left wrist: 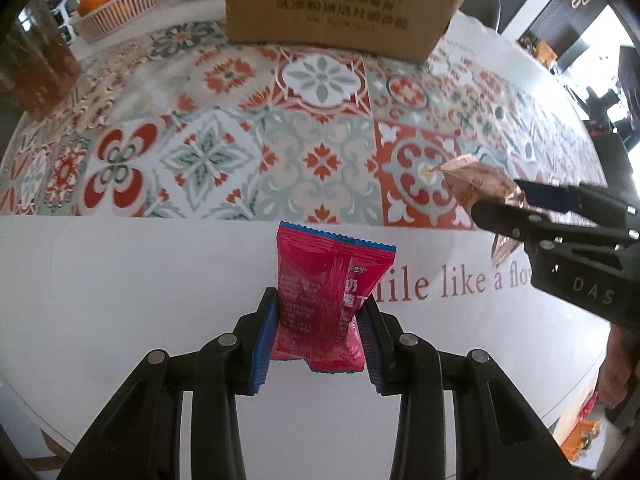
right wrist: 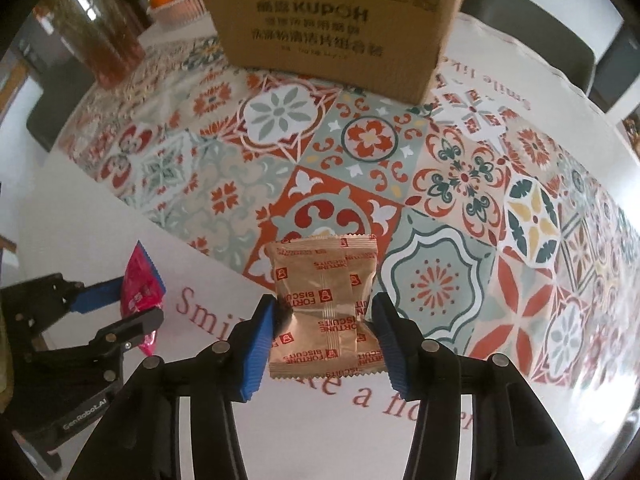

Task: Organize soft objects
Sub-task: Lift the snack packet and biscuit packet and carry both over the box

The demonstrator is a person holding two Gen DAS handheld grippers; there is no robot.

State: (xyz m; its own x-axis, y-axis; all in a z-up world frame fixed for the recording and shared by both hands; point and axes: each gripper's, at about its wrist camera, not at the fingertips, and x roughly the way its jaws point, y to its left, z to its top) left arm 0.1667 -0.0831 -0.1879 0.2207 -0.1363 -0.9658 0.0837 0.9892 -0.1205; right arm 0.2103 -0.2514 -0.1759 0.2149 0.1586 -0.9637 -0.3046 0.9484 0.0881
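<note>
Tiled tablecloth (right wrist: 460, 184); "Fortune Biscuits" print on gold packet (right wrist: 326, 308) only right-wrist-legible.

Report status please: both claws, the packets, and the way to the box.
Left claw shut on pink packet. Right claw shut on gold biscuit packet. Both packets lifted. Nothing between them and cardboard box.

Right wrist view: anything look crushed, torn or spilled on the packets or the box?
Nothing torn or spilled. The gold biscuit packet is pinched at its waist by the right tongs, creasing it. The pink packet sits squeezed in the left tongs. The cardboard box stands upright.
</note>
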